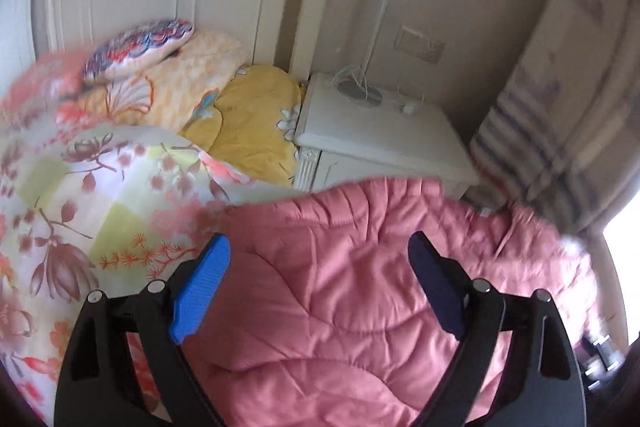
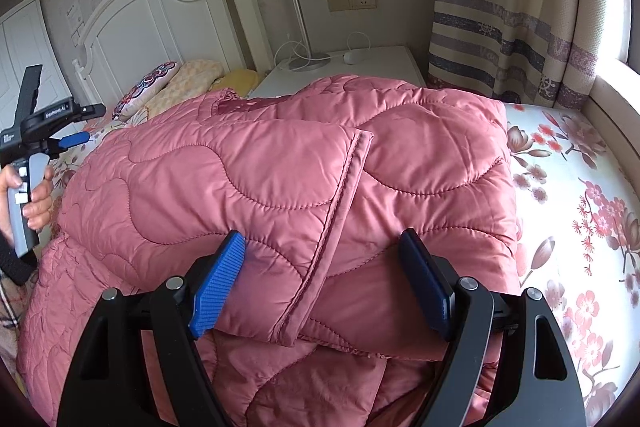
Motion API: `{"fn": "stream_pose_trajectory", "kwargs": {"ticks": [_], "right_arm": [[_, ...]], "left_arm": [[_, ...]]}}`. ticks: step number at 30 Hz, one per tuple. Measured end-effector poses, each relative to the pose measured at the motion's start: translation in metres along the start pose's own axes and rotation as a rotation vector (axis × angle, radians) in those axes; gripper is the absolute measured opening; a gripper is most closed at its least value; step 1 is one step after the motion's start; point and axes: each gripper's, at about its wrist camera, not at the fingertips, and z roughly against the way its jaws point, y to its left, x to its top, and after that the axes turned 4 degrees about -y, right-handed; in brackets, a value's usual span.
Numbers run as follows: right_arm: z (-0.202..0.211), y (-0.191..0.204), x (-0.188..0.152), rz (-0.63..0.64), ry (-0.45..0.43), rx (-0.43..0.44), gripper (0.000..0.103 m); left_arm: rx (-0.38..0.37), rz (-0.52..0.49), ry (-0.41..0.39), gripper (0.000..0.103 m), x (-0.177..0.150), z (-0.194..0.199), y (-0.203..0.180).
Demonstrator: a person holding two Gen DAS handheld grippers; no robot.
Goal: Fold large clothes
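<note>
Right wrist view: pink quilted coat (image 2: 280, 179) lies on the bed (image 2: 568, 187), below the white headboard (image 2: 160, 23), already doubled over, a hemmed flap on top. Right gripper (image 2: 320, 275) fingers spread wide, straddling the flap's lower edge; pads look clear of the fabric, so nothing gripped — likely steadying the fold or poised to pinch. Left gripper (image 2: 76, 139), held in a hand (image 2: 36, 199), sits off the coat's headboard-side edge. Left wrist view: left fingers (image 1: 204, 287) gape wide over the coat (image 1: 340, 287), holding nothing, apparently backed off after release. Bedside cabinet (image 1: 380, 131) stands beside the headboard.
</note>
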Motion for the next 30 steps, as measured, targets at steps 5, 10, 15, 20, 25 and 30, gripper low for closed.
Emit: {"fn": "stream_pose_trajectory", "kwargs": {"ticks": [5,10,15,20,25,30], "right_arm": [[0.002,-0.003,0.000,-0.014,-0.008,-0.002,0.077],[0.012,-0.020,-0.001,-0.100,-0.059,0.023,0.077],[0.029,-0.057,-0.007,-0.299,-0.161,0.091,0.076],[0.062,-0.102,-0.017,-0.516,-0.353,0.100,0.076],[0.083,-0.122,-0.020,-0.634,-0.450,0.081,0.075],[0.085,-0.020,0.025,-0.136,-0.383,-0.021,0.075]], "left_arm": [[0.115,-0.128,0.065,0.095,-0.029,-0.038,-0.022],[0.071,-0.135,-0.047,0.094,-0.030,0.021,-0.044],[0.000,-0.288,-0.082,0.098,-0.075,0.066,-0.104],[0.002,-0.388,0.027,0.101,-0.117,0.022,-0.132],[-0.032,-0.352,0.039,0.101,-0.112,0.016,-0.124],[-0.036,-0.348,0.038,0.101,-0.111,0.016,-0.122]]}}
